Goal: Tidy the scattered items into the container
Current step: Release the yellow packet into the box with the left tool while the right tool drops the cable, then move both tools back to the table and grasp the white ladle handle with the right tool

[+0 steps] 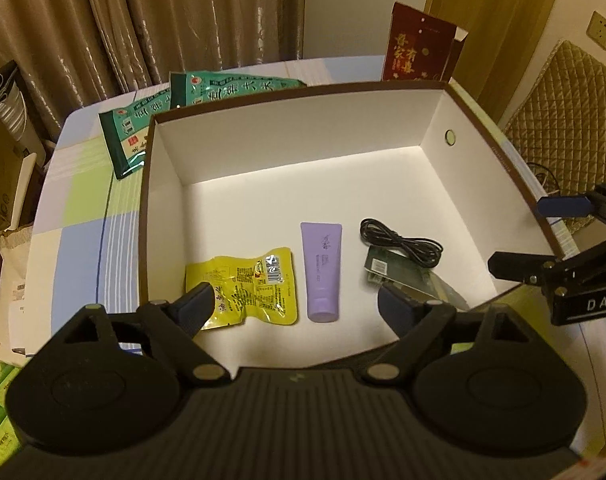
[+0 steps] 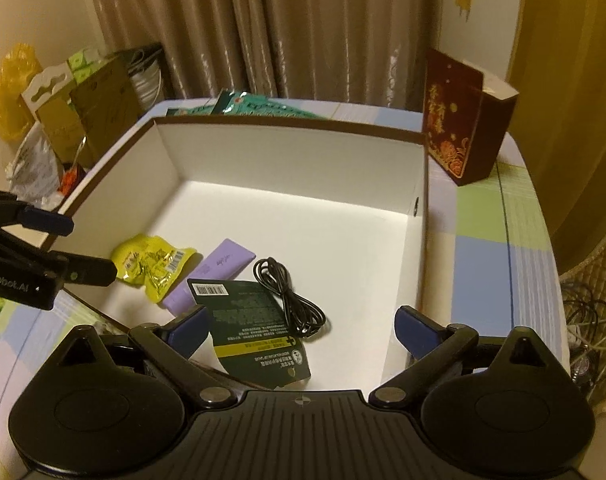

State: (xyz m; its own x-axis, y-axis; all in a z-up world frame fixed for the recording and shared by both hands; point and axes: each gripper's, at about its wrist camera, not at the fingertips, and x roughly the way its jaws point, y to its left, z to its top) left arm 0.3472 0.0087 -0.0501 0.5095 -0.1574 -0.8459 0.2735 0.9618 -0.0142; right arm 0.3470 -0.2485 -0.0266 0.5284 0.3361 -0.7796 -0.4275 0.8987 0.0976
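Observation:
A large open box (image 1: 435, 116) (image 2: 287, 124), brown outside and white inside, stands on the table. On its floor lie a yellow snack packet (image 1: 251, 288) (image 2: 151, 264), a purple tube (image 1: 322, 268) (image 2: 223, 260), a coiled black cable (image 1: 399, 242) (image 2: 287, 296) and a dark green sachet (image 1: 407, 276) (image 2: 255, 332). My left gripper (image 1: 297, 306) is open and empty above the box's near edge. My right gripper (image 2: 303, 330) is open and empty above the box's near right corner. Each gripper shows at the edge of the other's view.
Two green packets (image 1: 151, 128) (image 2: 259, 108) lie on the checked tablecloth (image 1: 83, 208) behind the box's far left. A dark red carton (image 1: 421, 48) (image 2: 463, 120) stands at the far right corner. Cardboard boxes and bags (image 2: 83, 116) stand beyond the table's left.

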